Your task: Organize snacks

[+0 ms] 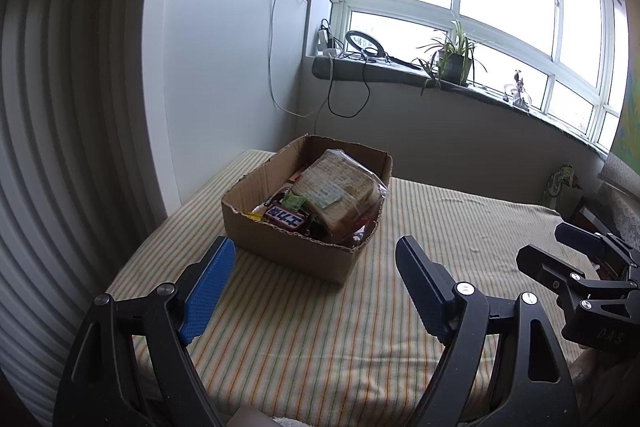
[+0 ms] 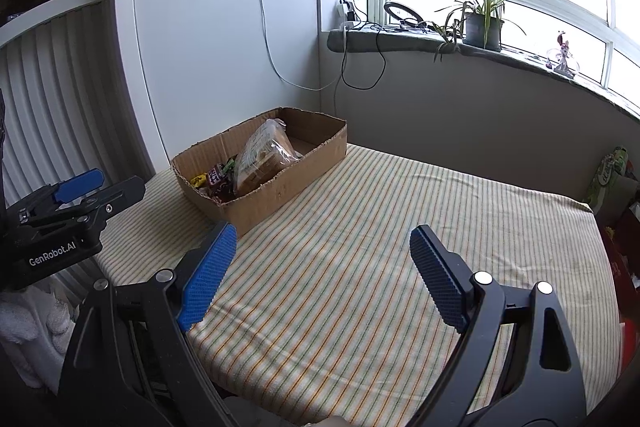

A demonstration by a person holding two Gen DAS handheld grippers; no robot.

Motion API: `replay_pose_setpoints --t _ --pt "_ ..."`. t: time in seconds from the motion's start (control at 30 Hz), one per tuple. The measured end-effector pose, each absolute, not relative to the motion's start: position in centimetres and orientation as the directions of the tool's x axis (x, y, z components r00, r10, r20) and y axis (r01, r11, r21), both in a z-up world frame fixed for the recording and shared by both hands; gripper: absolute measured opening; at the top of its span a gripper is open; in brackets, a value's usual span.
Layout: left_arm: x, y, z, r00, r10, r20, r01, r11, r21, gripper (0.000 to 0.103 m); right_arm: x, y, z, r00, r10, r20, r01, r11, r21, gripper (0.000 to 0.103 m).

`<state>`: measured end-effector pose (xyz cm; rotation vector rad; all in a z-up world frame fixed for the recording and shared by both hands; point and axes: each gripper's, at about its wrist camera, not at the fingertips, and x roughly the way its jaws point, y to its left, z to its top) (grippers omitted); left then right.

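The left gripper [image 1: 316, 249] hangs low over the striped tablecloth [image 1: 304, 327], its blue-padded jaws spread wide with nothing between them. The right gripper [image 2: 324, 239] beside it is equally wide apart and empty. Beyond both, toward the far left corner of the table, sits a shallow cardboard box [image 1: 288, 251]. Inside lie a clear-wrapped loaf of sliced bread [image 1: 340, 187], a Snickers bar [image 1: 286, 218] and smaller wrapped snacks [image 2: 212, 181]. A potted plant [image 2: 482, 27] stands on the windowsill [image 2: 400, 41] behind.

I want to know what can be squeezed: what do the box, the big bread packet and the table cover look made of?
Box: plain brown corrugated cardboard, matte, with ragged torn rims. Bread packet: thin clear plastic film, glossy and crinkled. Table cover: striped woven cloth, matte, slightly wrinkled; probably cotton.
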<state>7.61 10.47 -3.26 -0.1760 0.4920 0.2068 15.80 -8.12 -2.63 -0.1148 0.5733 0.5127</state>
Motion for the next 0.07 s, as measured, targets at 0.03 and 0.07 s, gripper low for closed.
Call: replay_pose_setpoints --t 0.03,0.07 --pt "7.60 10.38 -3.28 0.863 0.154 -0.481 -0.235 0.965 -0.114 0.083 15.86 -8.24 -2.67 0.721 0.428 -0.546 -0.488 0.872 0.039 0.091" --pt "7.62 10.34 -3.30 0.864 0.157 -0.478 -0.235 0.966 -0.108 0.083 15.89 -8.37 -2.71 0.722 0.425 -0.545 -0.484 0.874 0.041 0.091"
